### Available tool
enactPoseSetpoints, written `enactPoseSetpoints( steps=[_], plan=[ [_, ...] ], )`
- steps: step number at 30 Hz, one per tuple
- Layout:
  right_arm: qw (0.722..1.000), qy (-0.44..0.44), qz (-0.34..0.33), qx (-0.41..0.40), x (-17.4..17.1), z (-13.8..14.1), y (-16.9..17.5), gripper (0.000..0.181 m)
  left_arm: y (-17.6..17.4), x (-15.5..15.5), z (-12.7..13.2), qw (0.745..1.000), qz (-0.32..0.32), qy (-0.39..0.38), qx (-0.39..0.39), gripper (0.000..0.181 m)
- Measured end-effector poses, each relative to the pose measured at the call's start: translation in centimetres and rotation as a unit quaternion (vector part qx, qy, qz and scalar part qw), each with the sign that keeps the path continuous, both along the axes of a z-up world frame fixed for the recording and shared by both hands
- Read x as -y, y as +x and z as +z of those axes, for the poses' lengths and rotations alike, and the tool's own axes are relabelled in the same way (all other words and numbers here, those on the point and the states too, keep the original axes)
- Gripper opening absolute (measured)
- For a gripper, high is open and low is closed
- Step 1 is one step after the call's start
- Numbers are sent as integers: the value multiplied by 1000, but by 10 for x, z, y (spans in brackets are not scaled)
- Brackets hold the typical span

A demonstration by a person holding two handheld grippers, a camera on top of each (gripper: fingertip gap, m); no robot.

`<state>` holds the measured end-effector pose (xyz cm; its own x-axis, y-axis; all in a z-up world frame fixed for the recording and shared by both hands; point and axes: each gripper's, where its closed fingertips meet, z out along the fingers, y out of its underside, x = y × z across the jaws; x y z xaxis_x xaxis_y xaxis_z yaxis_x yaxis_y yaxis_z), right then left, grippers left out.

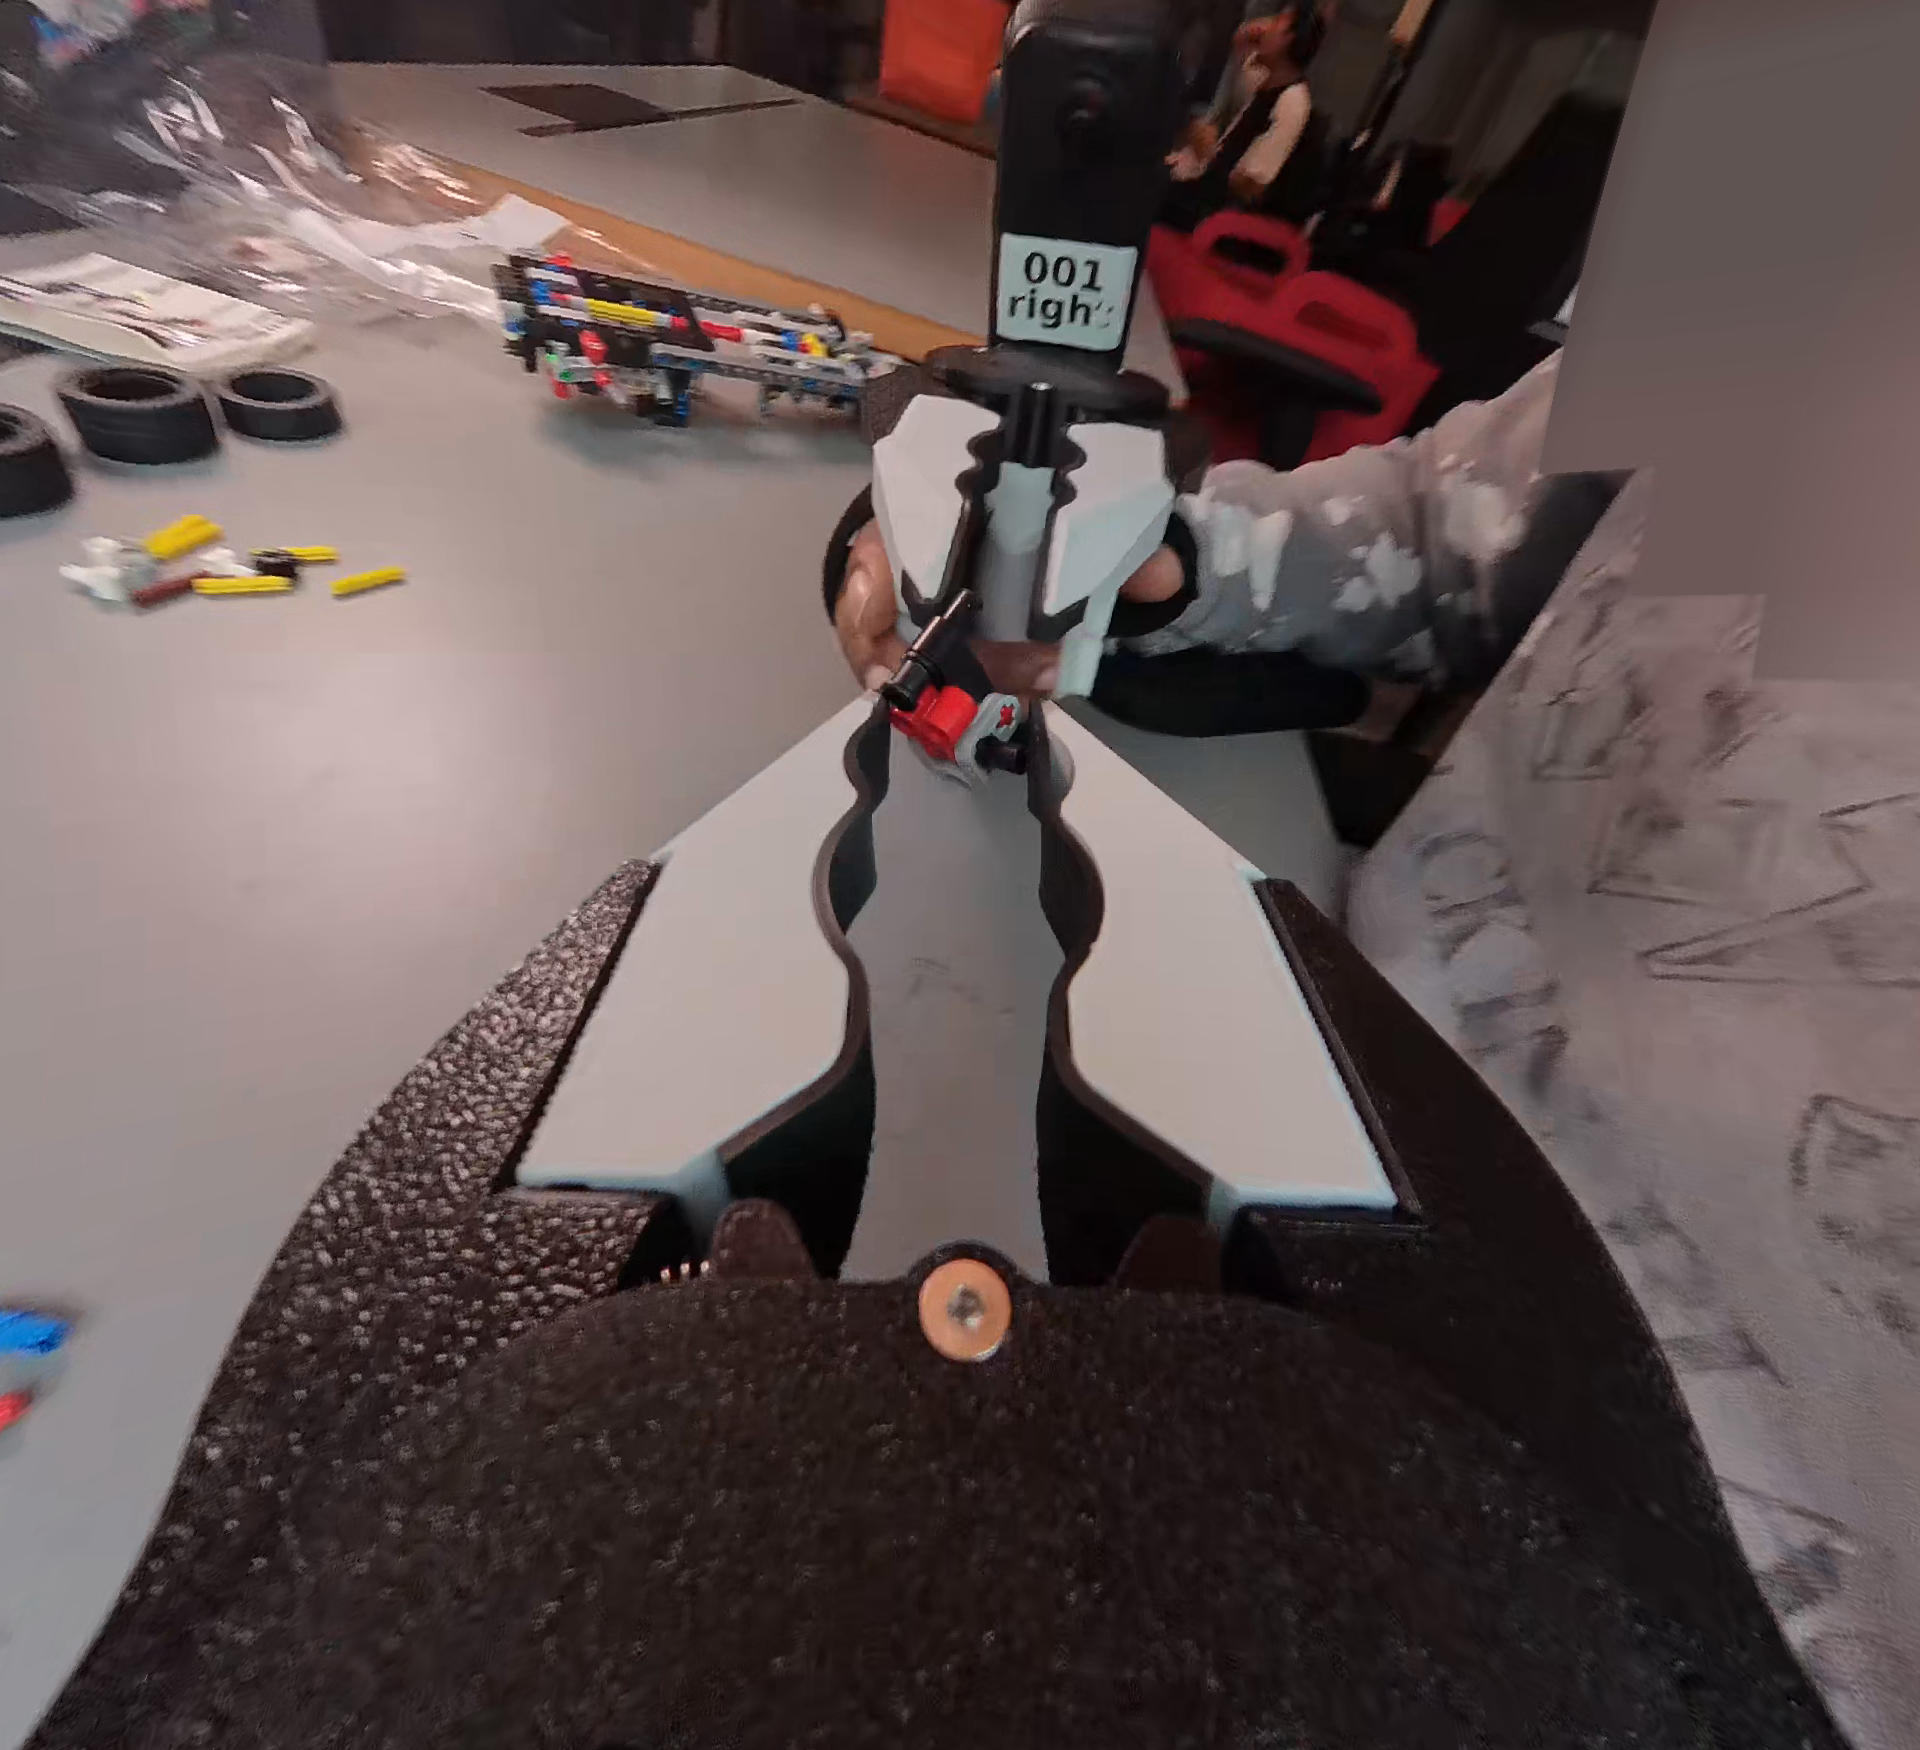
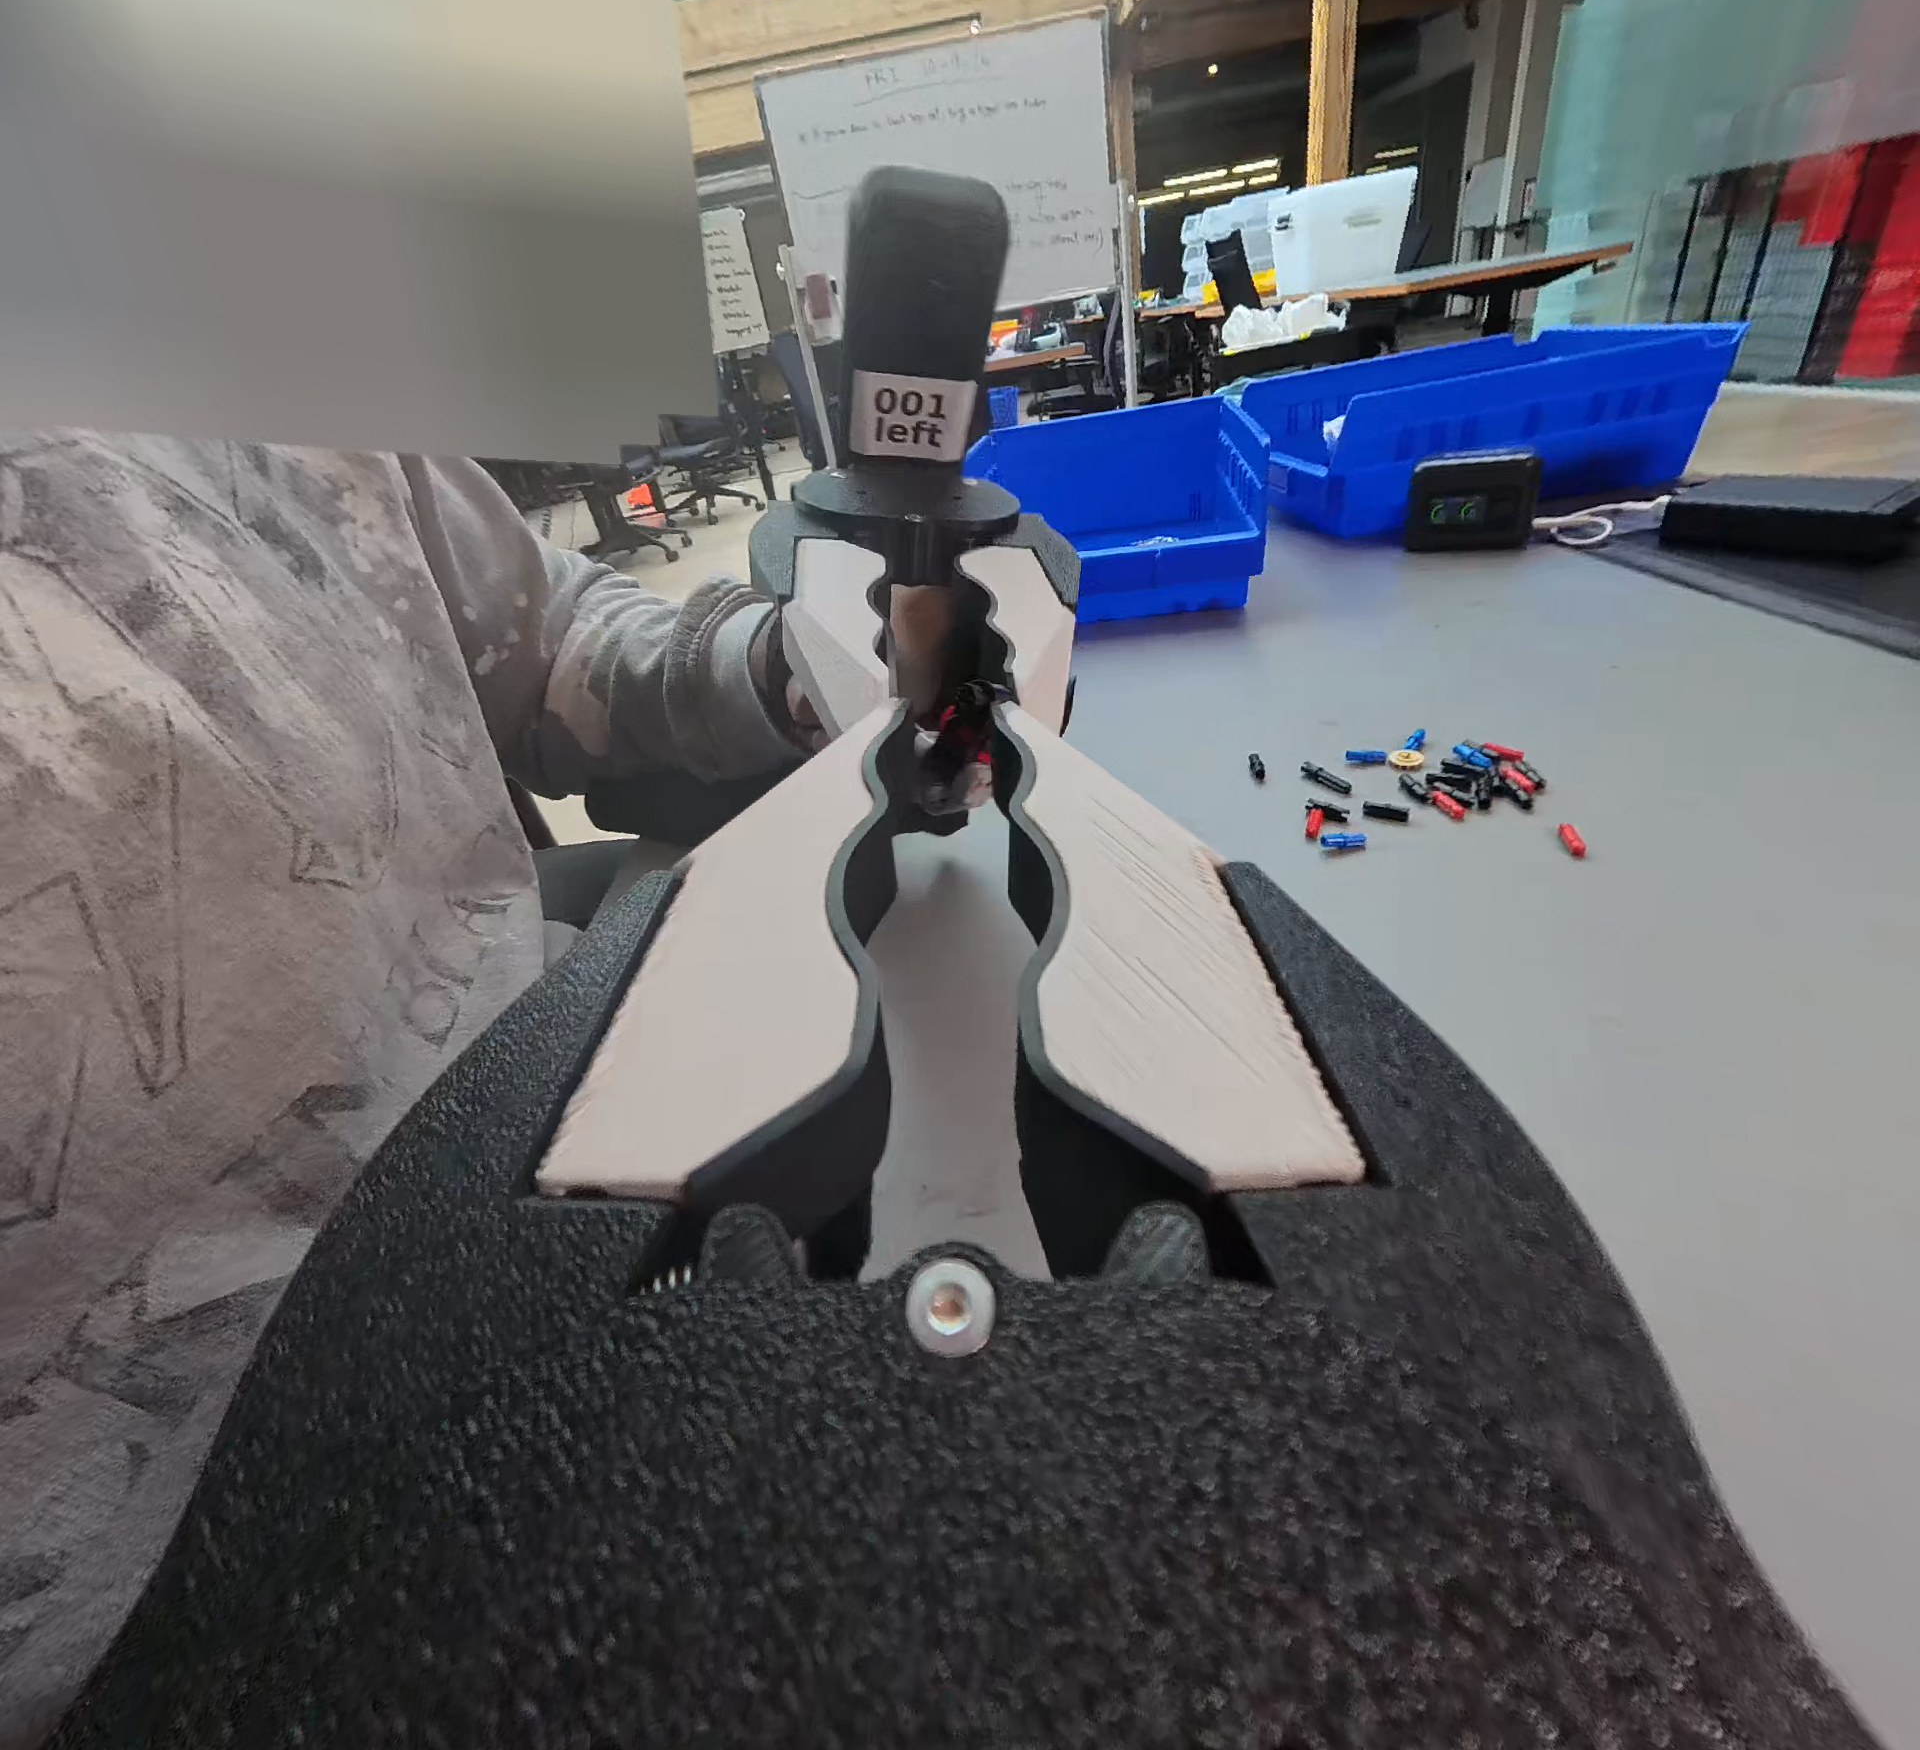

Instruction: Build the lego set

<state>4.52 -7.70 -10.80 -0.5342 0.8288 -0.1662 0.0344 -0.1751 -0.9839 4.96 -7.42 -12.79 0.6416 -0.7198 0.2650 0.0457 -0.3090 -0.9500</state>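
Left wrist view: left gripper [image 1: 951,744] pinches a small red-and-grey lego assembly [image 1: 954,726] above the grey worktop [image 1: 416,817]; chassis [image 1: 681,339] lies beyond.
Right wrist view: right gripper [image 2: 948,755] grips the same assembly, tip to tip; loose pins [image 2: 1455,781] lie well apart.

Left claw [image 1: 951,734]: my view shows rough, pebbled black plastic on the body, with smooth matt pale-grey fingers [image 1: 717,962].
Right claw [image 2: 940,760]: I see the same grainy black shell; finely ridged pale finger plates.
Screw [image 1: 963,1318]: shiny bare metal.
Surface [image 1: 416,817]: smooth matt grey, softly sheened.
Tyres [image 1: 140,412]: dull black rubber, ribbed.
Bins [image 2: 1153,495]: glossy blue plastic.
Sleeve [image 2: 623,651]: soft mottled grey cloth.
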Motion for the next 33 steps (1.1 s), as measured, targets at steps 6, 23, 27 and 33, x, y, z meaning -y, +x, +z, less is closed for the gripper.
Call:
enactPoseSetpoints(
  steps=[6,23,27,33],
  plan=[
    [998,12,-26,50,-2,-17,-15,18,-12,-12,-16,974,89,80,-191,25],
    [998,67,8,18,12,-14,-2,6,-4,11,3,1000,-30,7,-3,10],
    [997,79,13,20,14,-16,0,6,-1,14,2,999,-40,4,-3,7],
    [997,73,6,20,12,-13,-2,10,-2,13,5,999,-39,3,20,6]
  ],
)
